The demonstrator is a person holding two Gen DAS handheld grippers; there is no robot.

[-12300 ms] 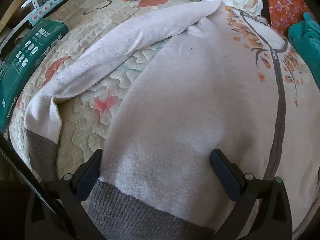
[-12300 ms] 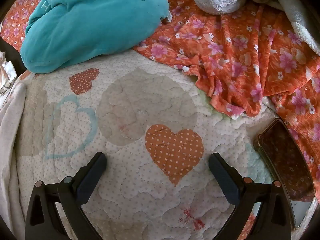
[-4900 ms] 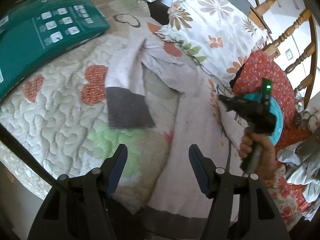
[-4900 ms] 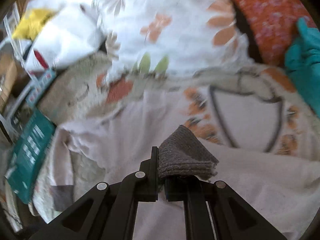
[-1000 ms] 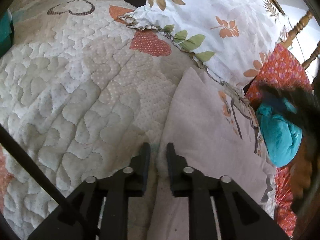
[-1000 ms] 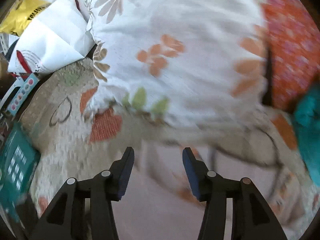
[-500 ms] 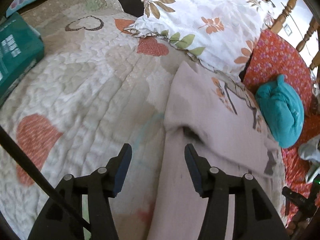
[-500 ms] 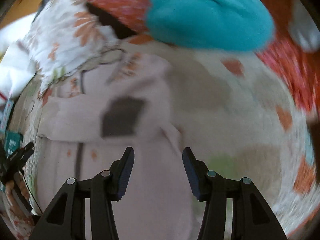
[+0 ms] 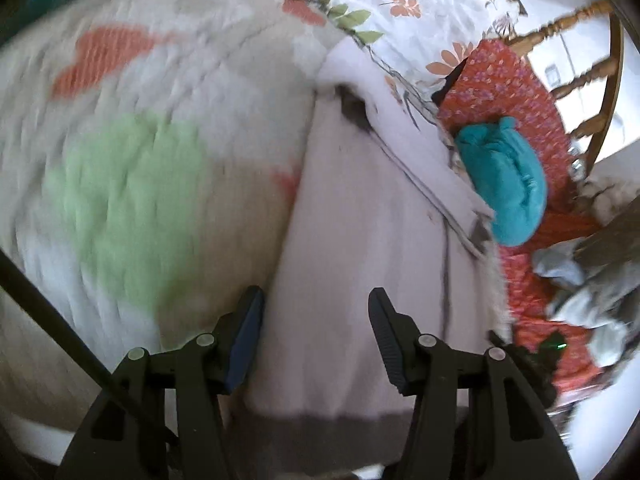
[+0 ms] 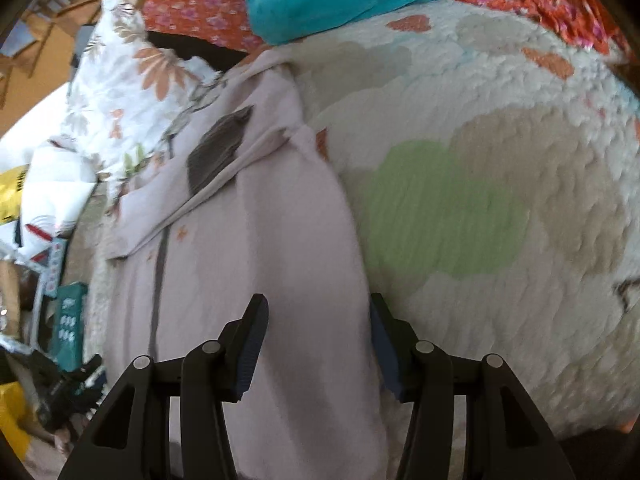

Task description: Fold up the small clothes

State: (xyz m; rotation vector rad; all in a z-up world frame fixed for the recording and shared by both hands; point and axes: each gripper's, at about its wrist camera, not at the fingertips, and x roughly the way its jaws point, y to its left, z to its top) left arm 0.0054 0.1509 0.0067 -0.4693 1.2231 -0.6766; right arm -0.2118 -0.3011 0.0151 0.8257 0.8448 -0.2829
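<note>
A pale pink fleece sweater with a grey ribbed hem (image 9: 360, 240) lies lengthwise on the quilted bedspread with green and orange patches (image 9: 132, 184), sleeves folded across its far part. The left gripper (image 9: 316, 340) hangs wide open over the near hem, holding nothing. The right gripper (image 10: 316, 344) is likewise wide open and empty above the sweater's right edge. A teal bundled garment (image 9: 504, 184) sits far right.

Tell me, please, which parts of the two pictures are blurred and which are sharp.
Left wrist view: the quilt is smeared by motion, while the left hand-held gripper is sharp. Right wrist view: the quilt and the pale sweater are softly blurred, while the right hand-held gripper stays crisp. Both fisheye views curve strongly near the edges.
</note>
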